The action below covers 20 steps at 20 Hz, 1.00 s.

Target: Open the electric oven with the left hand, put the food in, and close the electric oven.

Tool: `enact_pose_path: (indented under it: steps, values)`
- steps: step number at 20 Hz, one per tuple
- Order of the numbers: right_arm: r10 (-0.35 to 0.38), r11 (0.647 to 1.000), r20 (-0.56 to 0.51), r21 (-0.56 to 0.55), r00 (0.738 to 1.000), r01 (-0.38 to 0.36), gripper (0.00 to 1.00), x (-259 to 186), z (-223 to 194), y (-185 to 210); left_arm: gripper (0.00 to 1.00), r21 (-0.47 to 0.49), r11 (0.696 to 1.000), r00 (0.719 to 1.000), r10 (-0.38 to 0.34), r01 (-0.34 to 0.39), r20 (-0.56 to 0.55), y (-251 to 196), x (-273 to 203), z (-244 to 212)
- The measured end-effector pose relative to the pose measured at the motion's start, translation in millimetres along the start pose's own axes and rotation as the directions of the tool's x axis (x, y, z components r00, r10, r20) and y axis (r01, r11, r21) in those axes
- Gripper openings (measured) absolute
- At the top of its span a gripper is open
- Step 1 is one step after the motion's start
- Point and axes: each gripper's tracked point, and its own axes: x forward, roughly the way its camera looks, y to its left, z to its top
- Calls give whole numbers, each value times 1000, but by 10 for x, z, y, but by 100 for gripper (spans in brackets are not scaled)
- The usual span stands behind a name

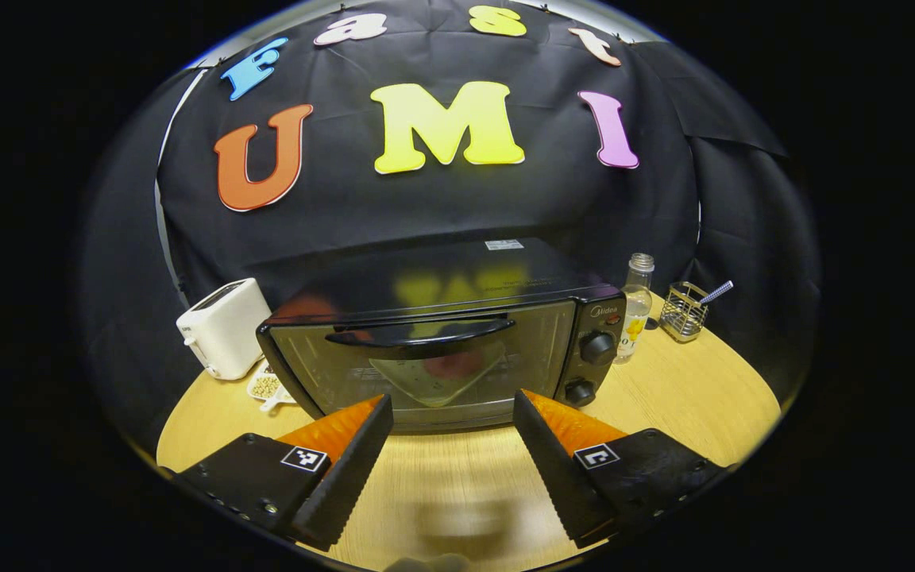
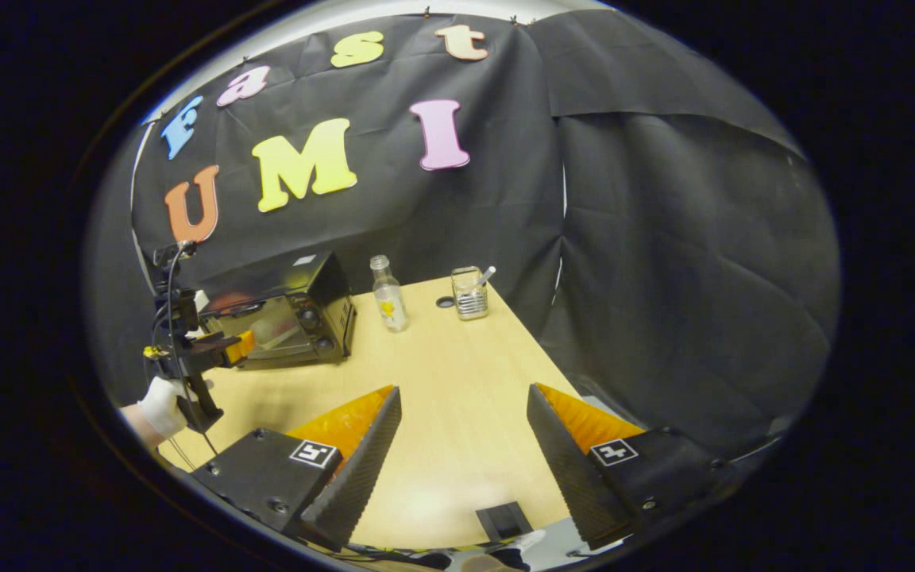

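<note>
Reddish blur, maybe food, behind oven [image 1: 442, 349] door glass; small dish [image 1: 265, 388] w/ contents half-hidden beside oven.

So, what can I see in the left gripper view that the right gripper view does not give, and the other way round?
Left gripper view: a white toaster, a small dish beside it, and the oven's handle and knobs up close.
Right gripper view: the left gripper from outside, in a gloved hand, near the oven front.
Both: the closed oven, the bottle, the wire holder, the wooden table.
</note>
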Motion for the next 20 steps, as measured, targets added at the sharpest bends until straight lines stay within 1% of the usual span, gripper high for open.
enact_pose_path:
  steps: [5,8,10,12,16,18,20]
  values:
    - [11,1000,1,-10,1000,-11,100,-16,12,19,97,-7,1000,1000,-7,7,-5,-33,-44,-22]
    - [19,1000,21,-13,1000,-19,100,-48,71,40,97,-4,1000,1000,-20,20,-11,-87,-104,-39]
    - [21,1000,34,-7,999,-21,100,-91,125,44,97,-17,999,999,-32,32,-3,-161,-204,-5]
    - [39,999,68,-6,997,-39,100,-185,245,41,97,-24,999,999,-32,33,19,-204,-379,90]
    - [92,995,145,-41,985,-87,100,-365,481,12,97,-45,999,996,-26,30,90,-306,-946,384]
    - [115,993,173,-54,978,-107,100,-461,569,-29,97,-49,999,990,-15,22,138,-341,-1350,589]
    - [148,988,199,-77,969,-135,100,-578,624,-53,97,-47,999,978,8,2,210,-347,-1878,850]
